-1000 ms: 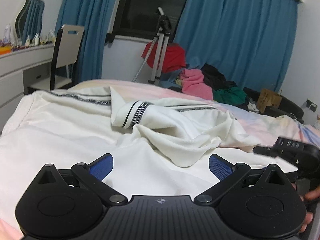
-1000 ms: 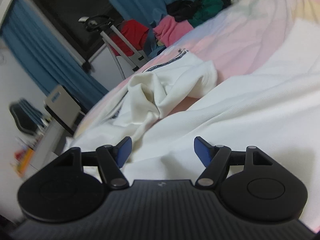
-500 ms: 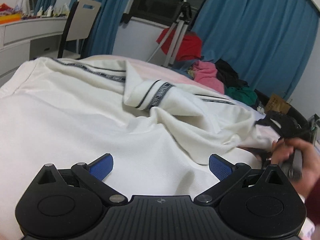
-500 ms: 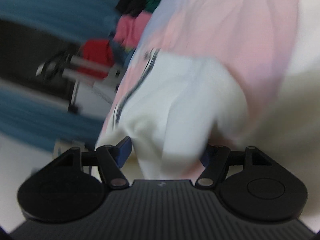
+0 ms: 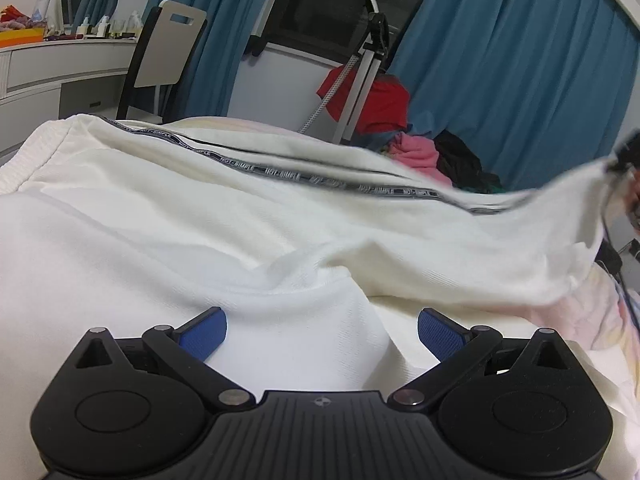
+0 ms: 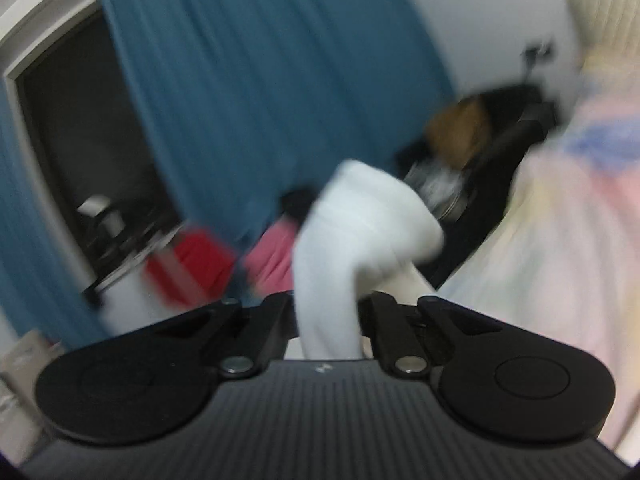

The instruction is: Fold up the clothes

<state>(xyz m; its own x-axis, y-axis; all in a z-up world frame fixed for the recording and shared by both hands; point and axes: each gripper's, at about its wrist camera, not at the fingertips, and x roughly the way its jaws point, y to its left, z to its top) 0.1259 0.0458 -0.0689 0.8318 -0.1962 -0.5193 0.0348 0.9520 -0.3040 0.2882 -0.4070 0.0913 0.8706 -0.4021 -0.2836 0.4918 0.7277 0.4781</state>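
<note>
A white garment [image 5: 168, 220] with a black lettered stripe lies spread over the bed. My left gripper [image 5: 320, 334] hovers low over its near part and is open. A fold of the cloth lies between the blue pads [image 5: 202, 334], which do not press on it. In the blurred right wrist view my right gripper [image 6: 326, 316] has its jaws closing tight on a bunch of the white garment [image 6: 360, 232], held up in the air. In the left wrist view that end of the cloth is stretched up toward the right gripper [image 5: 626, 156] at the right edge.
A pink and pastel bedsheet [image 5: 592, 312] shows at the right. Beyond the bed are a pile of red, pink and dark clothes [image 5: 416, 152], a tripod [image 5: 360, 72], blue curtains [image 5: 500, 64], a chair [image 5: 168, 52] and a white dresser [image 5: 52, 68].
The right gripper closed on the crumpled end of the white garment and swung up and to the right, pulling it out straight. The left gripper sank closer to the cloth.
</note>
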